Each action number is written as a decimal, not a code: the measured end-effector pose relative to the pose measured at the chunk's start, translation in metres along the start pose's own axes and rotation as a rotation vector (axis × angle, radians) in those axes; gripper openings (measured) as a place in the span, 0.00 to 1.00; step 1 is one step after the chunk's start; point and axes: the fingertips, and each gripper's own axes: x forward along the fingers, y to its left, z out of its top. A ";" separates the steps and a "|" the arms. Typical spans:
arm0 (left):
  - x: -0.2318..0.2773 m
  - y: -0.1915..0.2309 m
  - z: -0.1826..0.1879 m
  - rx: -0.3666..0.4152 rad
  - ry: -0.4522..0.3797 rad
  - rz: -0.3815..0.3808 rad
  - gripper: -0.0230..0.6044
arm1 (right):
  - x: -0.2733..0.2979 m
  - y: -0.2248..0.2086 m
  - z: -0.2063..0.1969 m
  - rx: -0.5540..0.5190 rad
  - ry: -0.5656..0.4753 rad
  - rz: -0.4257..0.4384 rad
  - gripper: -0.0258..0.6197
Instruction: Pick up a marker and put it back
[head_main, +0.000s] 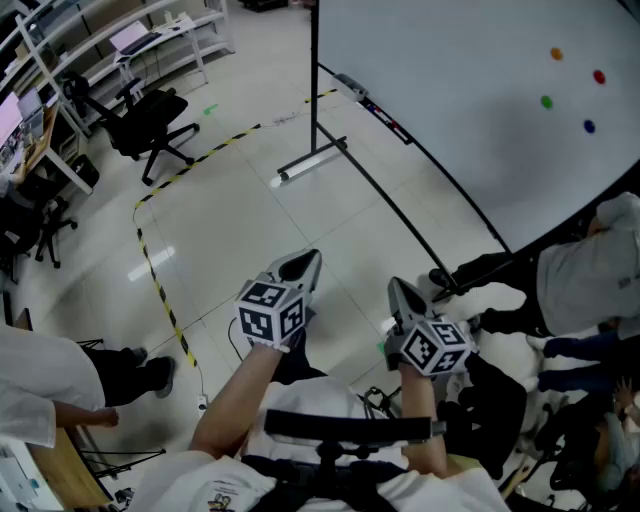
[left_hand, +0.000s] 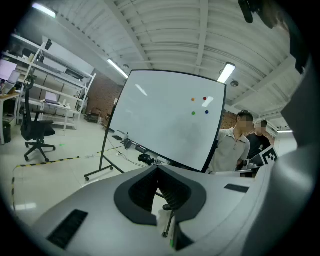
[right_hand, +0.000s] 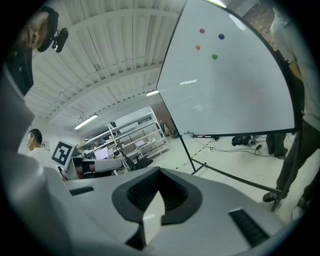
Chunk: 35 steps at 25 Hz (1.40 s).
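White board (head_main: 450, 100); tray items (head_main: 388, 120) perhaps markers.

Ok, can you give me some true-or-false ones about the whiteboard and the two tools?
1. The whiteboard has four coloured dots on it. True.
2. The right tool is holding a marker. False: it is shut with nothing in it.
3. A black office chair is in the room. True.
4. The left tool is wide open. False: it is shut.
5. The floor tape is all red. False: it is yellow and black.
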 end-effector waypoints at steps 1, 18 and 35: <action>0.007 0.006 0.003 0.000 0.002 -0.002 0.02 | 0.009 -0.002 0.003 -0.004 0.000 -0.003 0.05; 0.137 0.139 0.097 -0.010 0.059 -0.051 0.03 | 0.198 -0.034 0.074 0.020 0.022 -0.062 0.05; 0.217 0.238 0.175 0.005 0.072 -0.114 0.03 | 0.341 -0.044 0.149 -0.049 -0.032 -0.128 0.06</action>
